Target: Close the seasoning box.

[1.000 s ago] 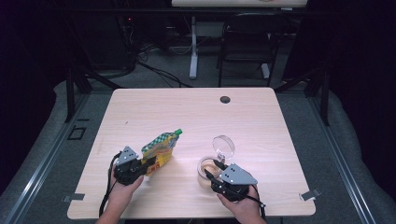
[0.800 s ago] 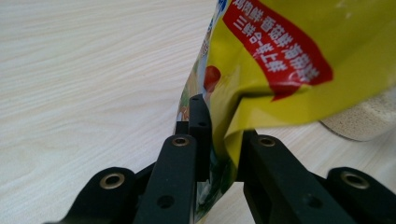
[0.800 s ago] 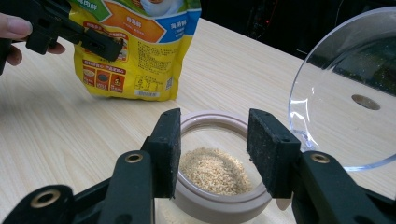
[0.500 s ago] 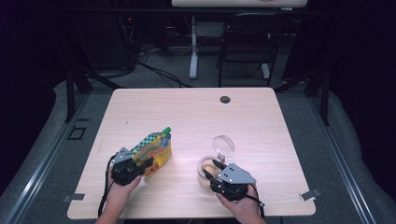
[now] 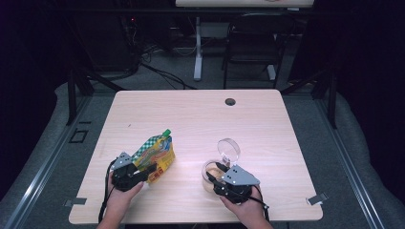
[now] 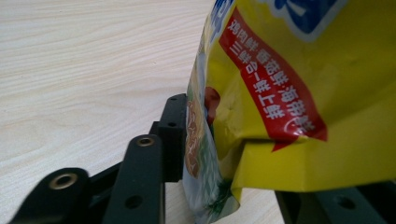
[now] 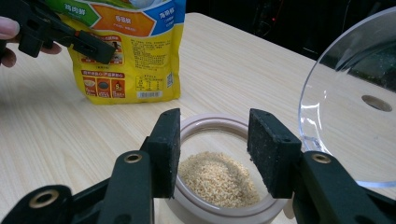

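Note:
A yellow food pouch (image 5: 156, 151) with a green chequered top stands tilted on the table at front left. My left gripper (image 5: 146, 170) is shut on its lower edge; in the left gripper view the pouch (image 6: 299, 79) sits pinched between the jaws of that gripper (image 6: 233, 140). In the right gripper view, the pouch (image 7: 126, 56) and the left gripper (image 7: 70, 37) appear at upper left. A small round jar (image 7: 219, 186) holds pale grains, its clear lid (image 7: 355, 93) swung open. My right gripper (image 7: 215, 135) is open just above the jar's near rim, and it (image 5: 217, 175) sits at the jar (image 5: 208, 171).
The light wooden table (image 5: 200, 119) has a dark round cable hole (image 5: 230, 101) near its far edge. A hand (image 5: 117, 202) comes in at the front edge behind each gripper. Beyond the table are chair legs and cables on the floor.
The left gripper has drawn the pouch leftward, away from the jar, and set it more upright. The right gripper and jar have stayed in place.

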`<act>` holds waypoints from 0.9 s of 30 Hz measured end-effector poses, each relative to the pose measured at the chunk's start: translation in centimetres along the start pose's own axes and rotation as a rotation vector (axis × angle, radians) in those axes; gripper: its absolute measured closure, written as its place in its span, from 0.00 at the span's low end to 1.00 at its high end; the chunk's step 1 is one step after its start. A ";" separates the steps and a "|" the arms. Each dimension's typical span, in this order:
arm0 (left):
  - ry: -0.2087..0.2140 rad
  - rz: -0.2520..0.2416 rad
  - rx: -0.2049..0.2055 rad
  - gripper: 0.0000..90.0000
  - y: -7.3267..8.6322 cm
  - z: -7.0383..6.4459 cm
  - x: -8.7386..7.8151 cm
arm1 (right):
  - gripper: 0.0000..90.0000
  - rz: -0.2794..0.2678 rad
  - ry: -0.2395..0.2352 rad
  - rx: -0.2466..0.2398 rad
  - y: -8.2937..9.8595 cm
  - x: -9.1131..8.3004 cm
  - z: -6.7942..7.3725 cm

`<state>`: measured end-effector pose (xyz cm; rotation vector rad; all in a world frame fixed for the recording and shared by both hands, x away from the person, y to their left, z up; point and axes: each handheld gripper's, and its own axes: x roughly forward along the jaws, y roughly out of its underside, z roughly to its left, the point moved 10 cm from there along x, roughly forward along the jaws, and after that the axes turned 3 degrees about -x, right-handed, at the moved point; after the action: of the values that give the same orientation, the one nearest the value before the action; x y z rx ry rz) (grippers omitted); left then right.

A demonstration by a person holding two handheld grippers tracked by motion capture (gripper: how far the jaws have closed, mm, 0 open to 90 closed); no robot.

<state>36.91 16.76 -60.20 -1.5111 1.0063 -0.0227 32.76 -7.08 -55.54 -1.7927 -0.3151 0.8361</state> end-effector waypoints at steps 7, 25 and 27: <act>0.009 0.009 0.016 0.60 0.3 0.0 -0.3 | 0.59 0.000 -0.010 0.013 0.0 0.1 -0.2; 0.030 0.016 0.050 0.46 0.0 -0.5 -1.5 | 0.61 0.002 -0.045 0.025 -0.3 -0.1 -0.1; 0.039 0.008 0.054 0.45 -0.1 -0.7 -1.6 | 0.66 -0.001 -0.042 0.021 -0.4 -0.4 -0.3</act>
<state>35.64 17.11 -59.11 -1.4619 1.0351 -0.0736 32.78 -7.40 -54.95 -1.7577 -0.3332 0.8746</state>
